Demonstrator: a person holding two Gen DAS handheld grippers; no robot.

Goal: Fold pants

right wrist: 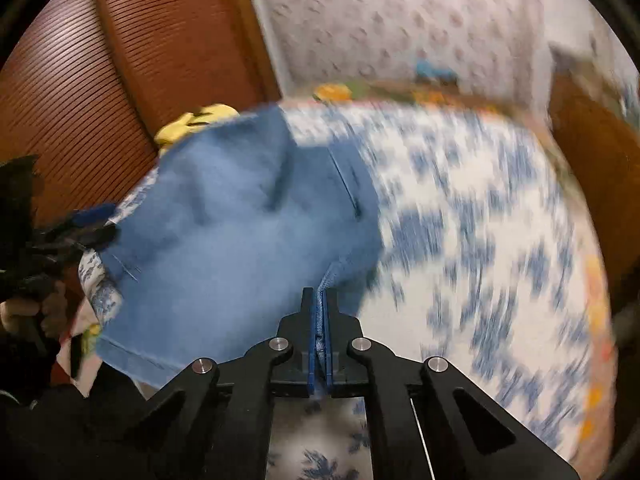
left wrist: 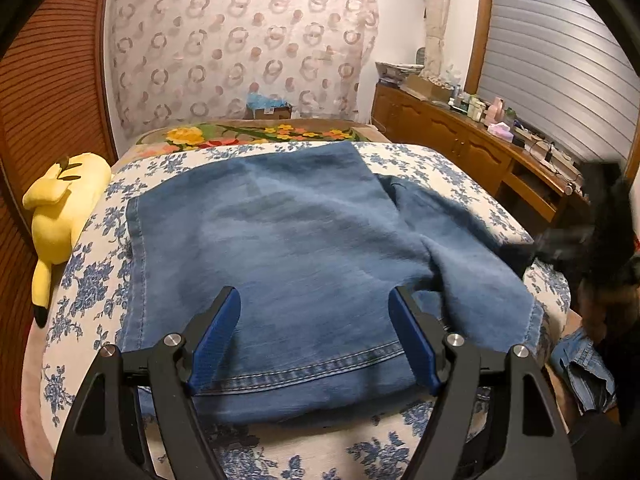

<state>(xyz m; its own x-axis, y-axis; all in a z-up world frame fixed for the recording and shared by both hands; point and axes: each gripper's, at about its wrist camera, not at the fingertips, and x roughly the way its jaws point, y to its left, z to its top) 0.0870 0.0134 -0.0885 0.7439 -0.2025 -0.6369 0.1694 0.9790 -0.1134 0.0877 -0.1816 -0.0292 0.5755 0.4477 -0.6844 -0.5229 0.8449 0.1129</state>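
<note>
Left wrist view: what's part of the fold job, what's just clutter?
Job:
- jeans
- left gripper, open over the hem
- right gripper, shut on a jeans edge
- bed

Clutter:
- yellow plush
- dresser with bottles
- box
- floral blanket

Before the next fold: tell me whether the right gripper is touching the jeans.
Touching. In the right wrist view the right gripper has its blue pads closed on a pinched edge of the jeans, with denim showing between them.
</note>
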